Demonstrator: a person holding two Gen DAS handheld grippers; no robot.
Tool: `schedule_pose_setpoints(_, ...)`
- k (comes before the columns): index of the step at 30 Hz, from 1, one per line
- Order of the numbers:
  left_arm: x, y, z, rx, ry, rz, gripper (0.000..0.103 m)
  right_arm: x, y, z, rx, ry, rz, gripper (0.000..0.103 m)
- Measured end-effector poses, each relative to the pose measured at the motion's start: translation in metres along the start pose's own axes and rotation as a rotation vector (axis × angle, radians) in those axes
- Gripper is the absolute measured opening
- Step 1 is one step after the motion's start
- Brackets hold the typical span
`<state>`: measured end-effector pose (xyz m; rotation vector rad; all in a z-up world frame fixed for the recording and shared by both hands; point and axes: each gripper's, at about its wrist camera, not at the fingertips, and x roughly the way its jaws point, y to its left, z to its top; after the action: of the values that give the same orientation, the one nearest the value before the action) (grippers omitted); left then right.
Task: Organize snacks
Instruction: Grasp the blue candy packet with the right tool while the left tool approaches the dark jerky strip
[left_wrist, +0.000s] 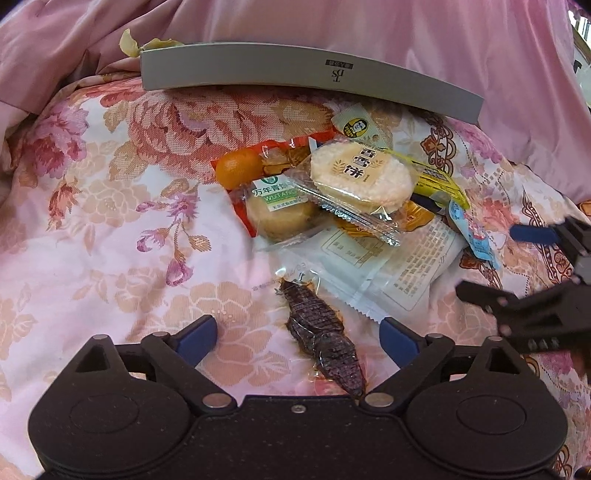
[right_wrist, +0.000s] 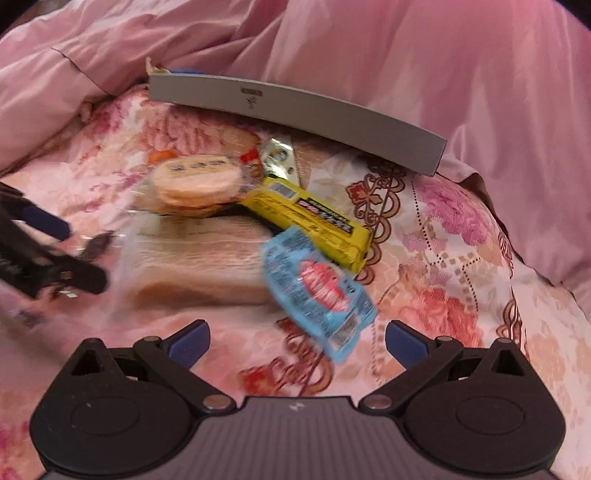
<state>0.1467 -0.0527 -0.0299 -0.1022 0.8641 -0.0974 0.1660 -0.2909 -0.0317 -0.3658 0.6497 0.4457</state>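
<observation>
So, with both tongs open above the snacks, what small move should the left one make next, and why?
Probably lower the left tongs a little and close on the dark dried fish in clear wrapping. It already lies between the open blue pads, apart from the pile, on the floral bedcover. The right tongs hang open above the light-blue sachet, so they do not seem to be in the way.

We see a floral bedspread in pink, peach and white that covers the whole surface, and behind it, along its far edge, a plain pink satin quilt lies bunched in soft folds under even indoor light.
</observation>
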Motion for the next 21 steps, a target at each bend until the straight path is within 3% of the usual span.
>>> schedule_pose_setpoints(6, -0.001, -0.004, -0.001, 0.031, 0.005, -0.026, 0.081, 0.019, -0.004, 0.017, -0.127, -0.022, 0.020, 0.103)
schedule_pose_setpoints(9, -0.002, -0.006, -0.001, 0.030, 0.008, -0.055, 0.074, 0.032, -0.012, 0.029, -0.193, 0.029, 0.086, 0.103)
schedule_pose_setpoints(14, -0.004, -0.005, -0.003, 0.024, -0.002, -0.068, 0.065, 0.046, -0.032, 0.032, -0.116, 0.100, 0.190, 0.101)
schedule_pose_setpoints(17, -0.005, -0.001, -0.004, 0.003, -0.006, -0.081, 0.062, 0.043, -0.037, 0.026, -0.043, 0.106, 0.215, 0.095)
schedule_pose_setpoints(21, -0.007, 0.008, -0.007, -0.034, -0.018, -0.108, 0.058, 0.029, -0.027, 0.019, -0.046, 0.078, 0.210, 0.077)
